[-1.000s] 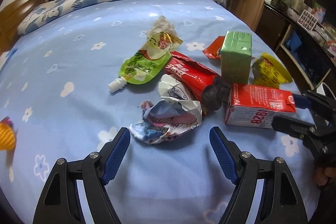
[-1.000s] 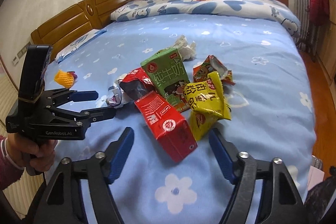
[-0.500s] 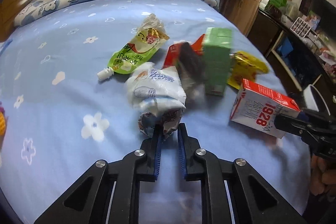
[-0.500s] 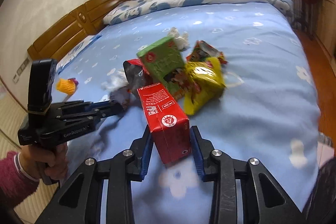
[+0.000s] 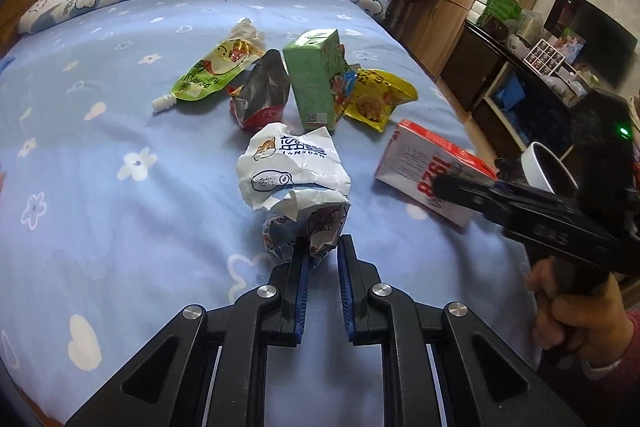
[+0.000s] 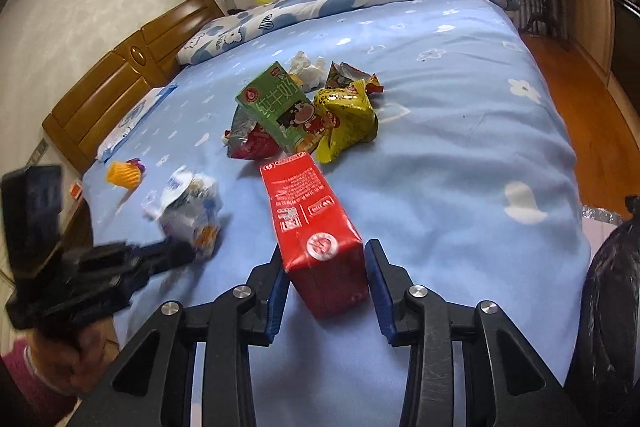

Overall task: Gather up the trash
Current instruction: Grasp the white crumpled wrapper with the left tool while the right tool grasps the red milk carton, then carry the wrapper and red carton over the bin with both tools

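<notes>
My left gripper is shut on the lower end of a crumpled white wrapper, held just above the blue bedsheet. In the right wrist view the same wrapper hangs from the left gripper. A red carton sits tilted between the fingers of my right gripper. Its jaws are opening slightly, with the pads still against the carton's sides. The left wrist view shows the red carton raised off the sheet in the right gripper.
More trash lies mid-bed: a green milk carton, a yellow snack bag, a red foil bag and a green spout pouch. A yellow fruit net lies by the left edge. A black bag stands off the right side.
Both grippers were open a second ago. The left one closed on the white wrapper and drew it away from the pile. The right one closed on the red carton and tipped it up.
</notes>
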`<move>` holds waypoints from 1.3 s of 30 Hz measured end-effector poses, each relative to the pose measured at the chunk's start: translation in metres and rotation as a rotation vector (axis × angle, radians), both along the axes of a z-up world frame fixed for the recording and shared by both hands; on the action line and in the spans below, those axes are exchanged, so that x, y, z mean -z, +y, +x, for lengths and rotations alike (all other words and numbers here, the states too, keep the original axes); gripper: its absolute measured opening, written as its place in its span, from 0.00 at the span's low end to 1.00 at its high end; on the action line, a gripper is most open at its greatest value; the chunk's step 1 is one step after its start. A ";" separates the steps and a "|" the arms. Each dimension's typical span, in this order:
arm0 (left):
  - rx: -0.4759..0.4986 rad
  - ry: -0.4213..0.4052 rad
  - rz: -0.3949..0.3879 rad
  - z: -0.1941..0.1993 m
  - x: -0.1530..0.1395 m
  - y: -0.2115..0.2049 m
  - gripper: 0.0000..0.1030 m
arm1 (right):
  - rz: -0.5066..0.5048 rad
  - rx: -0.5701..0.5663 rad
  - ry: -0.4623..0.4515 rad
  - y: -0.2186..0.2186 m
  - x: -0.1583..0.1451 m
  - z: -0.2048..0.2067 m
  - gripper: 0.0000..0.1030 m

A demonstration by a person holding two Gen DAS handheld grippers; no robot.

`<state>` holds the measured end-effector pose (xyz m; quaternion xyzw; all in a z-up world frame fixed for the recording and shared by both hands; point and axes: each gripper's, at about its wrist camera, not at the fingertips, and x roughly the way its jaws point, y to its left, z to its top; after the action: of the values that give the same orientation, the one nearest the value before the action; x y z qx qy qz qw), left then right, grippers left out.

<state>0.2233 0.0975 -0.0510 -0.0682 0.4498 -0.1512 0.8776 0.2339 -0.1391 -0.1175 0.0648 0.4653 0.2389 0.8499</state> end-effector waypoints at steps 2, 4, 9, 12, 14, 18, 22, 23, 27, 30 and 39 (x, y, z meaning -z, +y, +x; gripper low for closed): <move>0.003 -0.008 0.001 -0.008 -0.005 -0.002 0.12 | -0.013 -0.010 -0.002 0.006 0.002 0.002 0.38; 0.007 -0.016 -0.006 -0.010 -0.010 -0.005 0.12 | -0.023 -0.007 0.003 0.008 0.003 0.003 0.36; 0.046 -0.031 -0.015 -0.018 -0.019 -0.022 0.12 | 0.006 0.032 -0.020 -0.010 -0.009 -0.016 0.30; 0.095 -0.041 -0.012 -0.022 -0.024 -0.044 0.12 | -0.006 0.068 -0.044 -0.026 -0.019 -0.030 0.29; 0.127 -0.047 -0.009 -0.022 -0.027 -0.058 0.12 | 0.014 0.107 -0.055 -0.044 -0.027 -0.041 0.29; 0.193 -0.055 -0.003 -0.024 -0.031 -0.086 0.12 | 0.042 0.180 -0.071 -0.079 -0.040 -0.058 0.29; 0.260 -0.058 -0.002 -0.025 -0.032 -0.114 0.12 | 0.053 0.243 -0.092 -0.111 -0.050 -0.076 0.29; 0.271 -0.060 -0.002 -0.024 -0.033 -0.119 0.12 | 0.052 0.253 -0.096 -0.115 -0.052 -0.079 0.29; 0.324 -0.062 -0.004 -0.021 -0.037 -0.145 0.12 | 0.051 0.314 -0.108 -0.144 -0.059 -0.092 0.29; 0.358 -0.060 -0.009 -0.017 -0.038 -0.159 0.12 | 0.046 0.351 -0.116 -0.160 -0.062 -0.100 0.29; 0.446 -0.065 0.002 0.002 -0.040 -0.201 0.12 | 0.031 0.460 -0.128 -0.205 -0.066 -0.113 0.29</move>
<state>0.2252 -0.1031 -0.0113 0.0386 0.4252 -0.3431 0.8366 0.1209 -0.3437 -0.0516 0.1671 0.3798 0.0497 0.9085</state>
